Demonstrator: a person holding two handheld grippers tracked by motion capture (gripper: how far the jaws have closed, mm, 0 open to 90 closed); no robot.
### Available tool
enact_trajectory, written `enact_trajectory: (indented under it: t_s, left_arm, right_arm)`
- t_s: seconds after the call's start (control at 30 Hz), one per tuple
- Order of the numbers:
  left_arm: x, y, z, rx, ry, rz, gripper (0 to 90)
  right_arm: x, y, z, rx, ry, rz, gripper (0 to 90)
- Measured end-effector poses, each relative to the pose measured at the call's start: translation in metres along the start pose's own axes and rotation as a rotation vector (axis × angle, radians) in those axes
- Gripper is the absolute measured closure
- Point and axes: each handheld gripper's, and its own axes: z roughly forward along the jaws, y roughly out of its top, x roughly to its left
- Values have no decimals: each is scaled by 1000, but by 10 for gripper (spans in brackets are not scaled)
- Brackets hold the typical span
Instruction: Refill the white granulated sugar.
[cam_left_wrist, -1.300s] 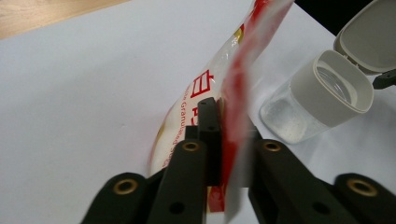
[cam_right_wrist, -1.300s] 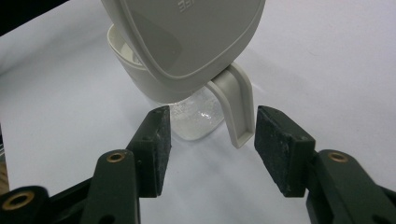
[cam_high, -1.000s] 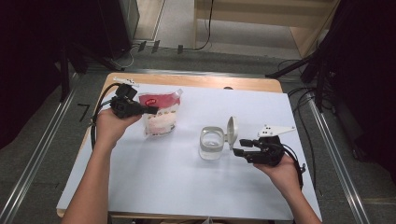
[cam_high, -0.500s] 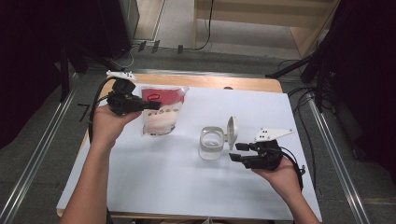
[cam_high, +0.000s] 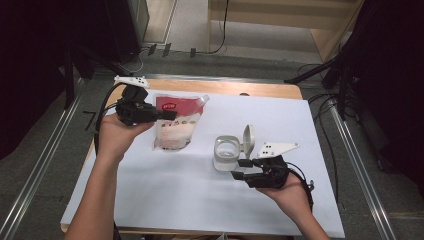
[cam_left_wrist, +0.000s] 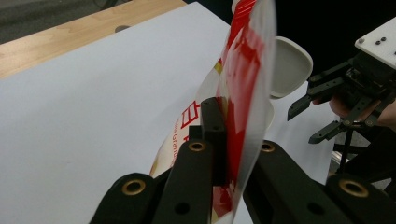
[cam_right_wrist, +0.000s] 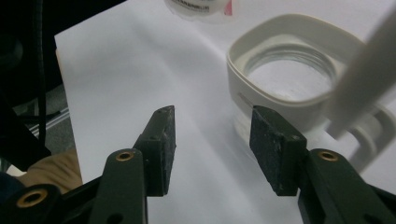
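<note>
Lab-like recording space, white board (cam_high: 165, 200) on wooden table (cam_high: 220, 88), metal floor rails (cam_high: 37, 170), loose cables (cam_high: 325, 125)

The high view looks forward and down on the whole desk (cam_high: 200, 200) from above the person's side; the left gripper view sits close behind a red pouch (cam_left_wrist: 243, 93), facing the far jar (cam_left_wrist: 289, 65); the right gripper view looks low along the desk, close to that same jar.

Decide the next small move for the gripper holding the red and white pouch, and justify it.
Probably carry the red and white pouch over the open clear plastic jar: the left gripper clamps the pouch, the jar's lid is flipped up, and the right gripper waits open beside the jar.
</note>
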Motion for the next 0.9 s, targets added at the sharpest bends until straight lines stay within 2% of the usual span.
enact_trajectory:
  t_s: [0.17, 0.3, 0.47, 0.6, 0.8, 0.9]
  left_arm:
    - [-6, 0, -3, -2, 0, -11, 900]
    - [-13, -2, -6, 4, 6, -6, 900]
    - [-19, -4, -11, 8, 2, 7, 900]
    - [-23, -6, -15, 10, 0, 0, 900]
    - [-27, -6, -19, 21, 9, 4, 900]
    - [-28, -6, -19, 8, 2, 2, 900]
  right_arm:
    - [8, 7, 10, -12, 12, -19, 514]
    - [12, 13, 21, 3, 24, 10, 530]
    - [24, 22, 40, 18, 48, -26, 529]
    - [32, 27, 54, 25, 68, -60, 529]
    - [37, 35, 72, 29, 82, -71, 529]
    - [38, 40, 80, 13, 88, -65, 525]
